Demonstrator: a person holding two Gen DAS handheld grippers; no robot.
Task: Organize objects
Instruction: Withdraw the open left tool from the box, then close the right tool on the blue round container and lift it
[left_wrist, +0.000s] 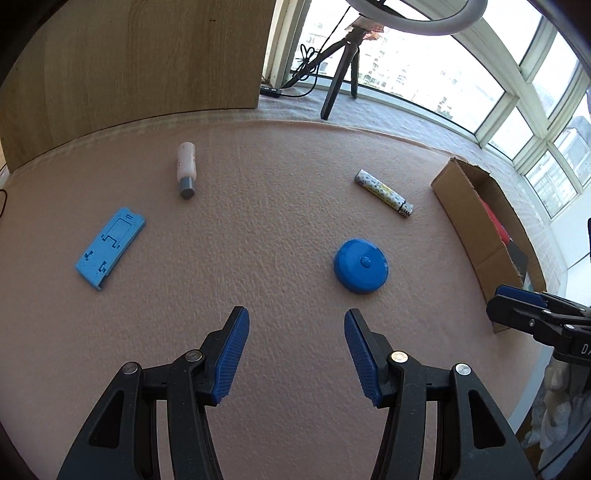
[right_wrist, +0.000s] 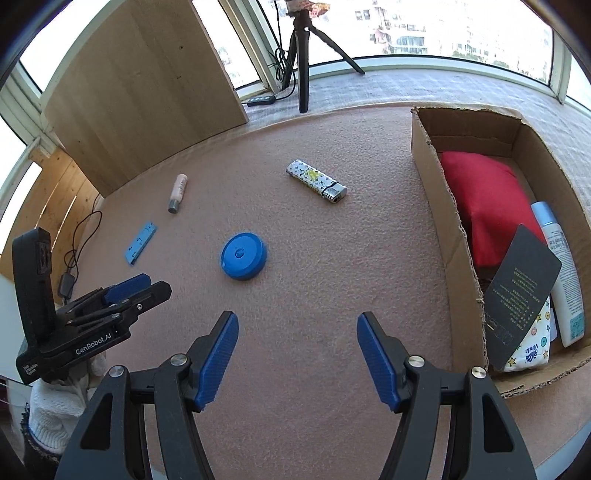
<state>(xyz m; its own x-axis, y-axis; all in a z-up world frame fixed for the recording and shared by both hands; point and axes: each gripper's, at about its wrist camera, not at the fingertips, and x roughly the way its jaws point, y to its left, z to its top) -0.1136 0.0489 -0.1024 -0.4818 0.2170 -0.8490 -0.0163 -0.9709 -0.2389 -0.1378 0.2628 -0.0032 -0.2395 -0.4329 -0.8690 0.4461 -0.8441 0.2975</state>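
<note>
On the pink mat lie a round blue tape measure (left_wrist: 361, 266) (right_wrist: 243, 255), a patterned lighter (left_wrist: 384, 192) (right_wrist: 317, 181), a small pink bottle with a grey cap (left_wrist: 186, 170) (right_wrist: 178, 193) and a flat light-blue plastic stand (left_wrist: 110, 246) (right_wrist: 140, 242). My left gripper (left_wrist: 295, 325) (right_wrist: 142, 286) is open with nothing between its fingers, just short of the tape measure. My right gripper (right_wrist: 297, 325) (left_wrist: 515, 301) is also open and holds nothing, hovering over the mat beside the cardboard box (right_wrist: 436, 206) (left_wrist: 461, 206).
The box at the right holds a red pouch (right_wrist: 487, 199), a white bottle (right_wrist: 563, 277), a dark card (right_wrist: 521, 291) and a tissue pack (right_wrist: 532, 350). A wooden panel (left_wrist: 129, 66) and a tripod (right_wrist: 301, 48) stand at the back by the windows. Cables (right_wrist: 79, 236) trail at the left.
</note>
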